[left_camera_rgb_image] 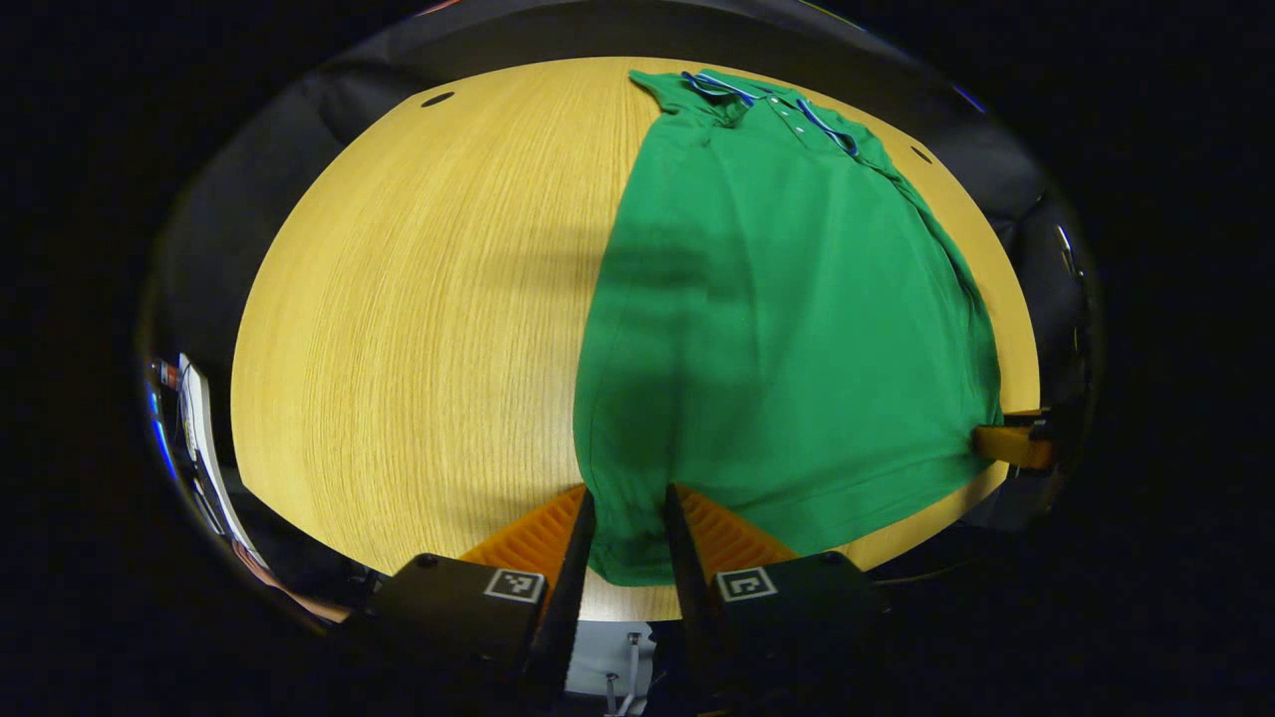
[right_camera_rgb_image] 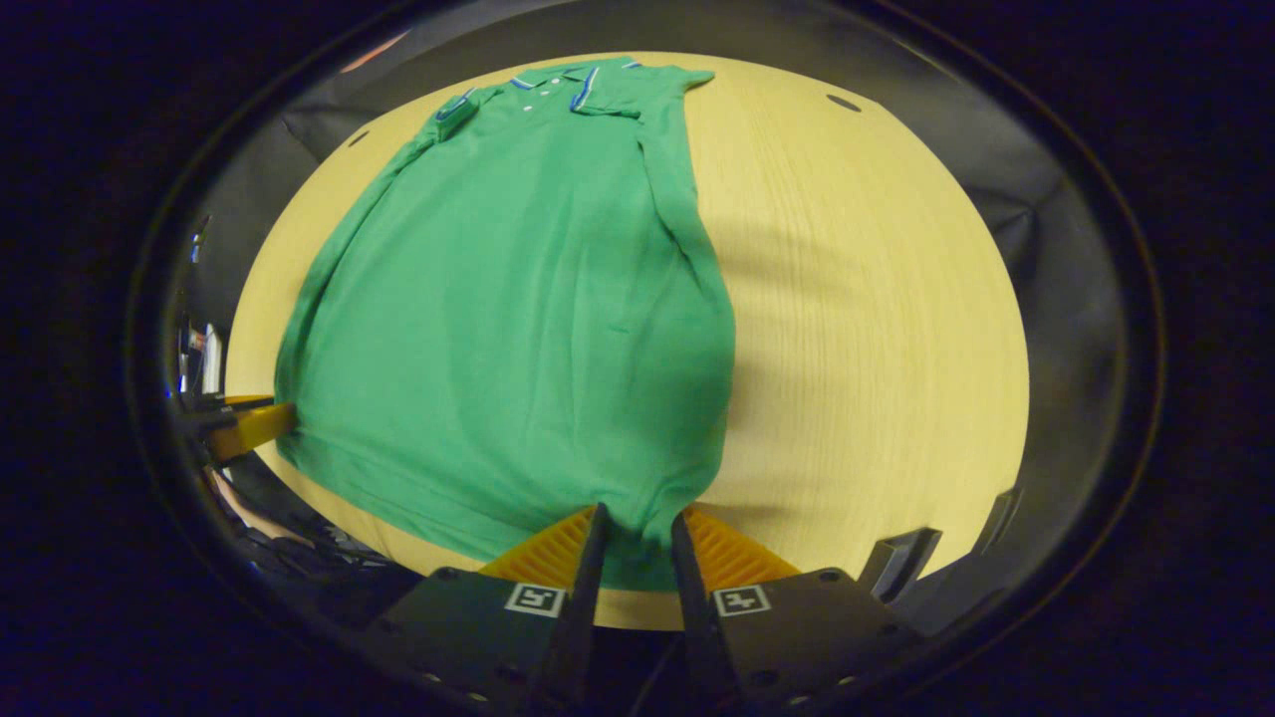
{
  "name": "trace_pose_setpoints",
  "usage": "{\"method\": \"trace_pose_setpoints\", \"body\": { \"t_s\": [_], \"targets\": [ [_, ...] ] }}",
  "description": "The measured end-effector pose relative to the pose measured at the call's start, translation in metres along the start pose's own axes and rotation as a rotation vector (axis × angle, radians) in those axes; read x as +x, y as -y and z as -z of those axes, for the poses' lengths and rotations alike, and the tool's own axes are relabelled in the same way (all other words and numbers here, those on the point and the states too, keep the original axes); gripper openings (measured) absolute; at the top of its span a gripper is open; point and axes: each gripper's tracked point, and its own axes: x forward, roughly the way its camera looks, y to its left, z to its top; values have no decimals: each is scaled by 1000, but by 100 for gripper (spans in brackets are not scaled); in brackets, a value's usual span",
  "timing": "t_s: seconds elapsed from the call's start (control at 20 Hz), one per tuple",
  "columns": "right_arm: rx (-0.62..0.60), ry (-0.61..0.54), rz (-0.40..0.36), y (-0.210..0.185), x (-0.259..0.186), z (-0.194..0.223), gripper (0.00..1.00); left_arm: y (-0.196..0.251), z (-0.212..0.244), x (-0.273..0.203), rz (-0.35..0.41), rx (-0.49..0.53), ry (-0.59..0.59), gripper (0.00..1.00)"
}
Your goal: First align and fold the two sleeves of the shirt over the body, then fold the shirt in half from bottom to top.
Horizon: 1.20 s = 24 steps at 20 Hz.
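Observation:
A green polo shirt [left_camera_rgb_image: 787,329] lies flat on a wooden table [left_camera_rgb_image: 418,329], collar [left_camera_rgb_image: 767,100] at the far end and sleeves folded in over the body. In the left gripper view my left gripper [left_camera_rgb_image: 630,508] is shut on the shirt's near hem corner, with cloth bunched between its fingers. The right gripper's tip [left_camera_rgb_image: 1011,443] shows at the hem's other corner. In the right gripper view the shirt [right_camera_rgb_image: 518,319] stretches away toward its collar [right_camera_rgb_image: 558,85]. My right gripper [right_camera_rgb_image: 637,523] pinches that hem corner, and the left gripper [right_camera_rgb_image: 249,423] sits at the far-left corner.
Bare table [right_camera_rgb_image: 867,329] spreads to the right of the shirt in the right gripper view, with a cable hole [right_camera_rgb_image: 843,103] near the far edge. A dark object [right_camera_rgb_image: 896,563] stands by the near right edge. Papers and clutter [left_camera_rgb_image: 194,428] sit beyond the table's left edge.

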Motion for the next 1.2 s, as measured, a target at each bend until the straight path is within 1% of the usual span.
{"method": "trace_pose_setpoints", "body": {
  "t_s": [0.05,0.1,0.15,0.2,0.4,0.5,0.55,0.6,0.65,0.7,0.75,0.85,0.9,0.95,1.0,1.05,1.1,1.15,1.2],
  "targets": [
    [7,-5,-5,-1,1,2,17,3,-4,-1,17,-9,8,34],
    [0,-7,-12,-1,1,2,7,8,-10,-4,38,-24,12,16],
    [15,4,-25,0,0,-1,4,13,-18,-8,60,-11,19,7],
    [17,16,-35,3,-4,-4,0,16,-27,-16,69,-6,26,6],
    [48,60,-72,6,-26,-24,0,24,-67,-46,77,-18,77,6],
    [70,97,-116,4,-45,-44,0,33,-105,-69,107,-32,129,6],
    [73,122,-128,6,-55,-58,0,37,-132,-83,114,-27,168,6],
    [81,158,-133,9,-67,-77,0,39,-167,-100,111,-22,216,6],
    [88,182,-140,10,-74,-90,0,41,-187,-110,115,-25,237,6],
    [93,216,-152,9,-85,-110,0,39,-208,-130,120,-35,264,6],
    [90,270,-156,10,-98,-139,0,37,-254,-142,117,-32,312,6],
    [98,321,-158,11,-111,-169,0,40,-295,-151,91,-4,363,6],
    [108,350,-169,8,-118,-193,0,33,-326,-163,62,5,398,6],
    [110,368,-165,8,-121,-207,0,35,-350,-168,68,3,425,6],
    [103,401,-159,9,-127,-231,0,37,-380,-170,72,2,468,6],
    [95,448,-153,7,-132,-262,0,34,-406,-165,61,10,508,5],
    [47,493,-144,2,-134,-293,0,32,-436,-157,41,21,532,6],
    [27,525,-145,-1,-137,-310,0,29,-453,-151,25,23,549,6],
    [6,575,-128,-1,-140,-336,0,28,-473,-146,17,21,572,5]
  ]
}}
